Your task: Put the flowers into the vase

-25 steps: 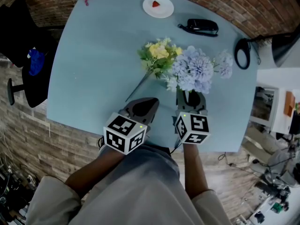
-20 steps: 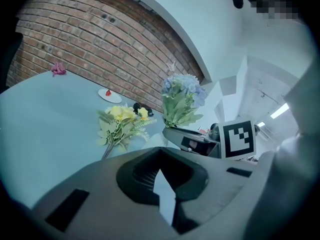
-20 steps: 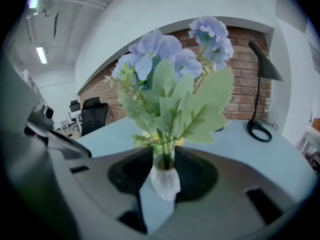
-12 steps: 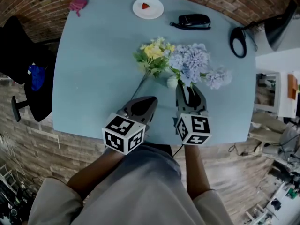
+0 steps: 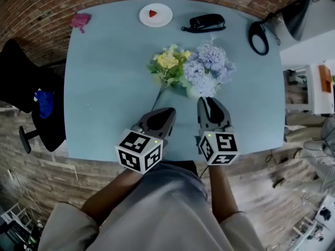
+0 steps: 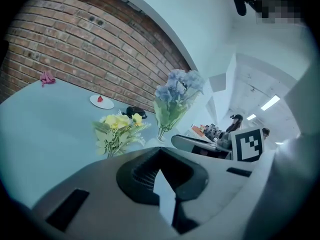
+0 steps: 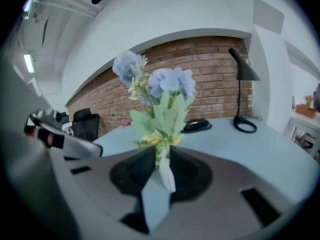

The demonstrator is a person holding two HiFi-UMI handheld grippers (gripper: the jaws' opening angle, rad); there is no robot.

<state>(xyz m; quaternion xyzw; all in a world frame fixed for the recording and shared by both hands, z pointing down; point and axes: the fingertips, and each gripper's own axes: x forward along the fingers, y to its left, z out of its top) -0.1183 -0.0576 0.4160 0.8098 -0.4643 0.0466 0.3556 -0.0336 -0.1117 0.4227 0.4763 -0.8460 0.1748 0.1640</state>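
Observation:
A bunch of blue flowers (image 5: 209, 64) stands upright in a small white vase (image 7: 166, 176) on the light blue table (image 5: 104, 88). My right gripper (image 5: 208, 99) has its jaws on either side of the vase at the stems' base. The jaws are closing and touch it in the right gripper view (image 7: 160, 156). A yellow bunch (image 5: 167, 64) lies on the table to the left, its stem pointing toward me. My left gripper (image 5: 168, 110) is shut and empty, just short of that stem's end. In the left gripper view the yellow bunch (image 6: 117, 129) and the blue flowers (image 6: 177, 84) lie ahead.
At the far edge are a white plate (image 5: 155, 14) with a red bit, a black device (image 5: 204, 21), a pink scrap (image 5: 80, 21) and a black desk lamp (image 5: 259, 35). A black chair (image 5: 21, 82) stands left of the table.
The blue bunch has swung from leaning right, with one head hanging out sideways, to standing upright and gathered. The left gripper has stayed put.

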